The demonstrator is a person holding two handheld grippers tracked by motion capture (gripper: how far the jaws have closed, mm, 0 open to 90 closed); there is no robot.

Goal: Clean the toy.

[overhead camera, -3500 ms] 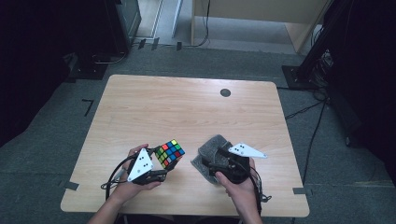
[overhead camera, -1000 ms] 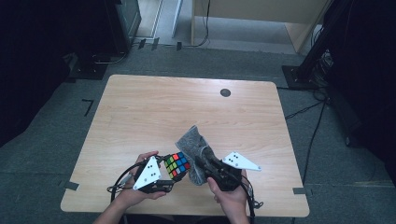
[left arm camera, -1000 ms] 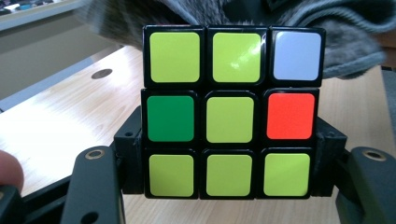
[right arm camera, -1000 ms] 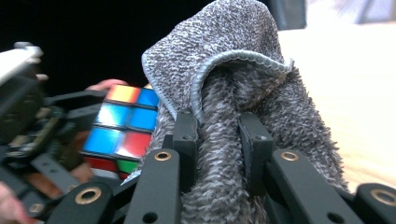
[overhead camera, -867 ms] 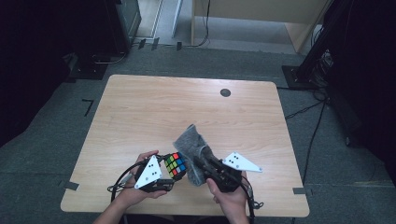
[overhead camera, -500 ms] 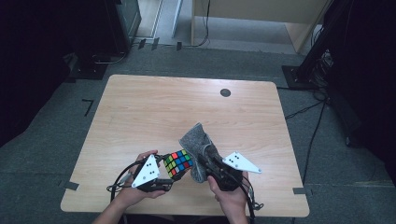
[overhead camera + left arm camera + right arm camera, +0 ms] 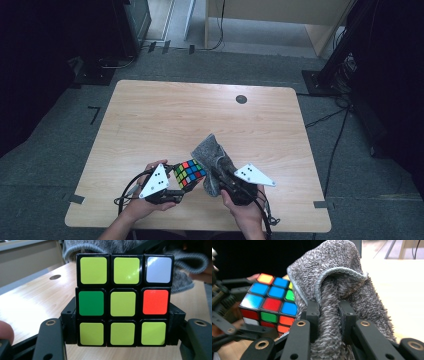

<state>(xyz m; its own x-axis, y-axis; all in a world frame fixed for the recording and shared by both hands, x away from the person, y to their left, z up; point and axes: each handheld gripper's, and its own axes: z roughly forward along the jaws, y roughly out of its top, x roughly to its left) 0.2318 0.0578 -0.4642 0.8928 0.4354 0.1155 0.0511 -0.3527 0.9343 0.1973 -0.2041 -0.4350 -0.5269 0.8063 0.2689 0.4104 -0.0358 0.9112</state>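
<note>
Tongs in the person's left hand (image 7: 176, 186) clamp a puzzle cube (image 7: 189, 173) by two opposite sides, low and left of centre in the high view, near the front edge of the desk (image 7: 165, 115). In the left gripper view the cube (image 7: 124, 299) sits squarely between the two black jaws, a mostly yellow face turned to the camera, with one green, one orange and one pale tile in it. Gripped this way, the cube's other faces stay bare and reachable, which looks like the reason for holding it off the desk rather than letting it rest there.

The right tongs (image 7: 222, 176), just right of the cube in the high view, are pinched nearly shut on a fold of grey fluffy cloth (image 7: 214, 159). In the right gripper view the jaws bite into the cloth (image 7: 342, 290) low down, so a loose rounded hood of it stands above them and leans toward the cube (image 7: 270, 305) at the left of that frame, its edge lying against the cube's blue and green tiles or just in front of them; contact cannot be told for certain. The bunched grip seems meant to make a soft pad for wiping the cube's faces, with the left tongs serving as the steady holder.
</note>
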